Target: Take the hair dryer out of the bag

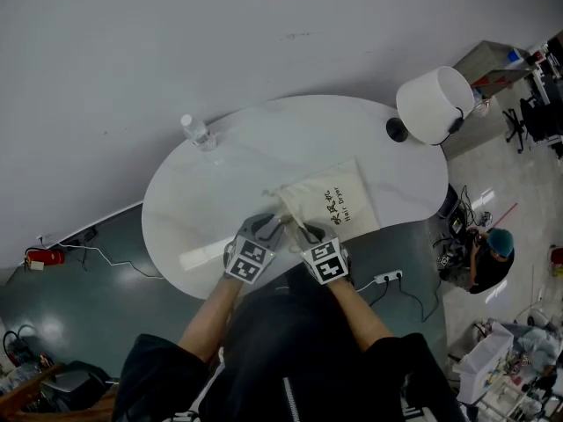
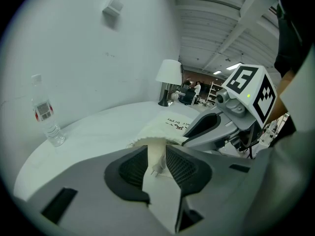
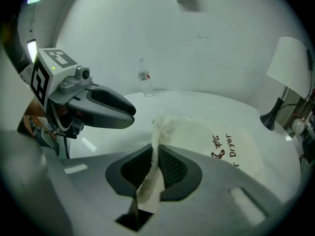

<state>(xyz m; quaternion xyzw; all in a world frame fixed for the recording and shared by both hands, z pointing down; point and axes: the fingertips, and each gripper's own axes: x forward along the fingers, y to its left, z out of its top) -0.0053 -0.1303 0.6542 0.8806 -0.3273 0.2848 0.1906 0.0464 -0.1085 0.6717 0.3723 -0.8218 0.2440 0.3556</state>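
Note:
A cream drawstring bag (image 1: 339, 202) with printed lettering lies flat on the white oval table (image 1: 193, 227). The hair dryer does not show; the bag hides whatever is inside. Both grippers meet at the bag's gathered mouth near the table's front edge. In the right gripper view, my right gripper (image 3: 155, 163) is shut on a twisted strip of the bag's cloth (image 3: 156, 132). My left gripper (image 2: 156, 156) has its jaws apart, with cream cloth (image 2: 155, 149) lying in the gap. In the head view, the left gripper (image 1: 273, 222) and the right gripper (image 1: 299, 229) sit side by side.
A clear water bottle (image 1: 199, 132) stands at the table's far left edge. A white-shaded lamp (image 1: 434, 104) stands at the far right. A power strip (image 1: 387, 278) lies on the floor to the right, and a person (image 1: 493, 249) crouches beyond it.

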